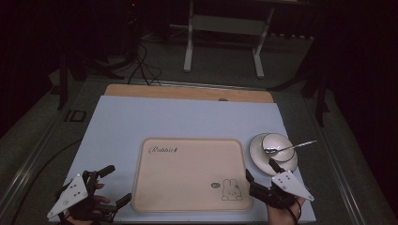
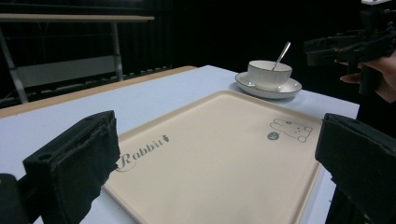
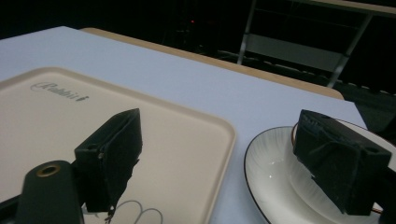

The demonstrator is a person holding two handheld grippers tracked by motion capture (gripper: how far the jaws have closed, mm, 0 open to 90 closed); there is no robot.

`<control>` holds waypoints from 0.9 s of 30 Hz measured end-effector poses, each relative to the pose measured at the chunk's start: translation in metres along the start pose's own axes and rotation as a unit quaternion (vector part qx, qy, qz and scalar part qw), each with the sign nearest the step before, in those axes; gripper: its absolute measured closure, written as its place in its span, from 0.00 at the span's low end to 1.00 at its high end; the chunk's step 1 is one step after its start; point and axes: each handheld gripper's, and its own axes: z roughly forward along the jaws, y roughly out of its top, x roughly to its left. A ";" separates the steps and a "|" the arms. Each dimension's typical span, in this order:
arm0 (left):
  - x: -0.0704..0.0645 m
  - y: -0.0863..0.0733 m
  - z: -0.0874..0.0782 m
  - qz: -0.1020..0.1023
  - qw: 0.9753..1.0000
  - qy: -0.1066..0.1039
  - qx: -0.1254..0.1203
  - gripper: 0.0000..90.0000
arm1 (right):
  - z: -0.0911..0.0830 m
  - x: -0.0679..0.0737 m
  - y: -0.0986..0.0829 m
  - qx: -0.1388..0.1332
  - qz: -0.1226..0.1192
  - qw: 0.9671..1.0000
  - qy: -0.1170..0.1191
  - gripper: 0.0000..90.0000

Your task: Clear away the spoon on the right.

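Two grippers, jaws wide and empty. High view: left gripper (image 1: pixel 114 185) lower left of frame, beside tray (image 1: pixel 190 174); right gripper (image 1: pixel 261 174) lower right, near saucer (image 1: pixel 257 151) carrying cup (image 1: pixel 278 145) and spoon (image 1: pixel 288 147), right of centre on worktop (image 1: pixel 141 119). Left gripper view: cup (image 2: pixel 269 73) upper right, beyond tray (image 2: pixel 219 158). Right gripper view: saucer (image 3: pixel 273 172) lower right, rim between jaws. Likely step: lifting saucer; grip rim squarely and keep it level so cup and spoon stay put.
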 end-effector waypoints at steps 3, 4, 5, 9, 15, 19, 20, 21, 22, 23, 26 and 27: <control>0.000 0.000 0.000 0.002 1.000 0.001 0.002 0.00 | 0.002 0.000 0.000 0.008 0.001 1.000 0.001 0.15; 0.000 0.000 0.000 0.002 1.000 0.001 0.002 0.00 | 0.002 0.000 0.000 0.011 0.005 1.000 0.003 0.15; 0.000 0.000 0.000 0.003 1.000 0.000 0.002 0.00 | 0.003 -0.001 0.000 0.015 0.011 1.000 0.008 0.14; -0.001 0.000 0.000 0.005 1.000 0.000 0.002 0.00 | 0.006 -0.001 -0.001 0.031 0.023 0.999 0.023 0.14; -0.002 0.000 0.000 0.006 1.000 -0.003 0.003 0.00 | 0.005 0.002 0.000 0.037 0.025 0.999 0.023 0.14; -0.002 0.000 0.001 0.007 1.000 -0.002 0.003 0.00 | 0.006 0.003 0.000 0.040 0.025 0.998 0.032 0.13; -0.002 0.000 0.001 0.007 1.000 -0.002 0.003 0.00 | 0.006 0.004 0.000 0.040 0.023 0.998 0.034 0.13; -0.002 0.000 0.001 0.007 1.000 -0.002 0.003 0.00 | 0.006 0.005 0.000 0.040 0.021 0.998 0.035 0.13; -0.002 0.000 0.001 0.007 1.000 -0.002 0.003 0.00 | 0.006 0.005 0.001 0.039 0.019 0.998 0.036 0.13; -0.002 0.000 0.001 0.007 1.000 -0.002 0.003 0.00 | 0.005 0.006 0.001 0.039 0.018 0.998 0.038 0.13; -0.003 0.000 0.001 0.008 1.000 -0.004 0.003 0.00 | 0.005 0.008 0.002 0.034 0.016 0.998 0.047 0.13; -0.003 0.000 0.001 0.008 1.000 -0.004 0.003 0.00 | 0.004 0.009 0.003 0.031 0.015 0.998 0.051 0.13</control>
